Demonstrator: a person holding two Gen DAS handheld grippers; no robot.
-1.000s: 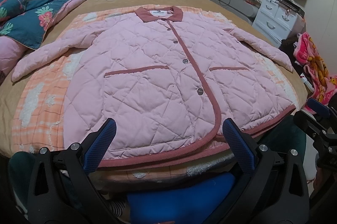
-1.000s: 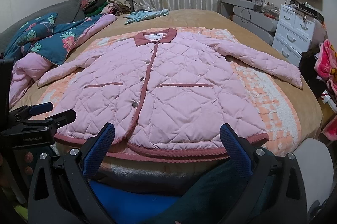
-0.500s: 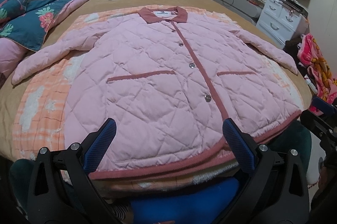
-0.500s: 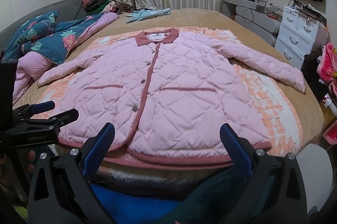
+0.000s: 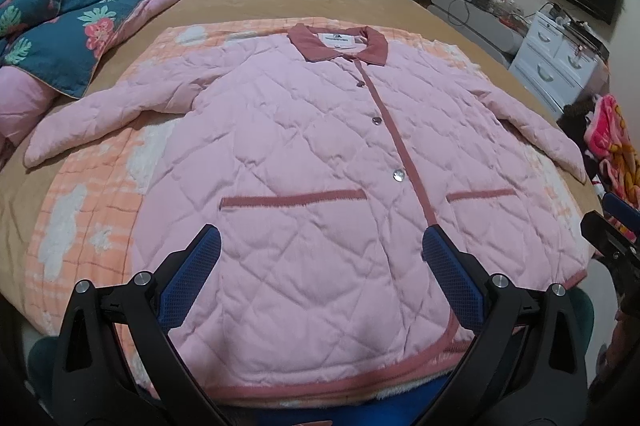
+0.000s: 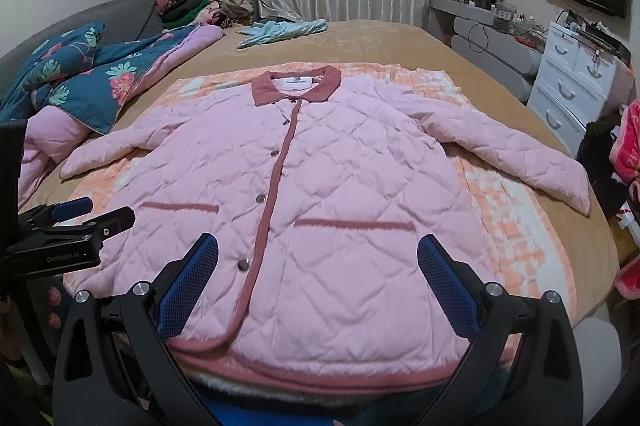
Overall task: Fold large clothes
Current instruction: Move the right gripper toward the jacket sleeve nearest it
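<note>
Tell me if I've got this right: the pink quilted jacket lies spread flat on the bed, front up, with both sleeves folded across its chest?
Not quite. The pink quilted jacket lies flat, front up, but both sleeves stretch out sideways, unfolded, as the right wrist view shows.

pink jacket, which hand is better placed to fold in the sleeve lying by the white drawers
Right, probably. The right tongs hang open over the pink jacket on the side where that sleeve stretches toward the white drawers. The left tongs, also open, sit nearer the other sleeve.

collar label (image 6: 295, 80), print perhaps illegible
</note>
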